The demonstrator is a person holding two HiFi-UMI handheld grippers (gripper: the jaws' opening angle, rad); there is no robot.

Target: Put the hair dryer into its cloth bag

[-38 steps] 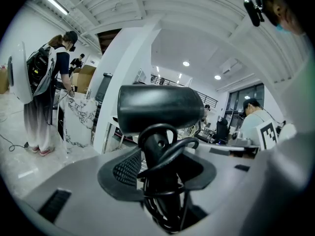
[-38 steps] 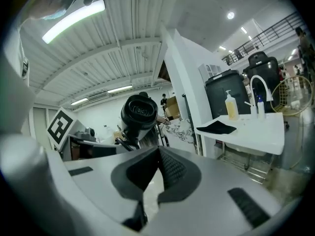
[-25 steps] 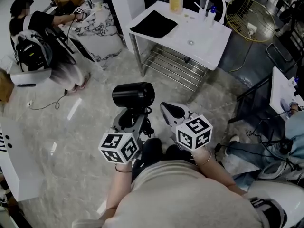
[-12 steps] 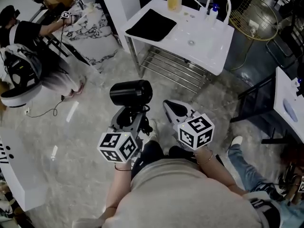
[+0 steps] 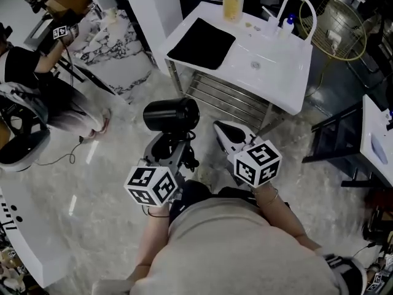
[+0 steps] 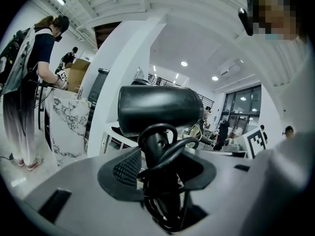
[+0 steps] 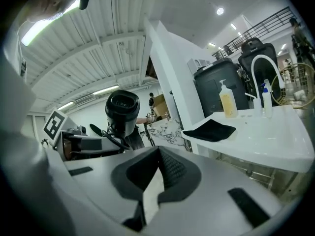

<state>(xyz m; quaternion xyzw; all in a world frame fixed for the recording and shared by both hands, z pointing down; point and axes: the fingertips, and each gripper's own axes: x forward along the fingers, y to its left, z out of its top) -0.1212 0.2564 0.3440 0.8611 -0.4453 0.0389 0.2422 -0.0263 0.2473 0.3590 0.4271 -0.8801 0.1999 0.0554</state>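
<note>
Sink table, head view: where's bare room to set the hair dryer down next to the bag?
Bare: the white table top around the drain, between the black cloth bag and the right edge, plus the front strip there. Crowded: the back edge, with soap bottle, faucet and small bottle. The bag fills the left end.

No words, brands or numbers can be read anywhere; the only signs are coded black-and-white square markers, on the left cube (image 5: 153, 186) and the right cube (image 5: 258, 163) at the head view's centre, and on a small tag (image 5: 60, 32) at its upper left
</note>
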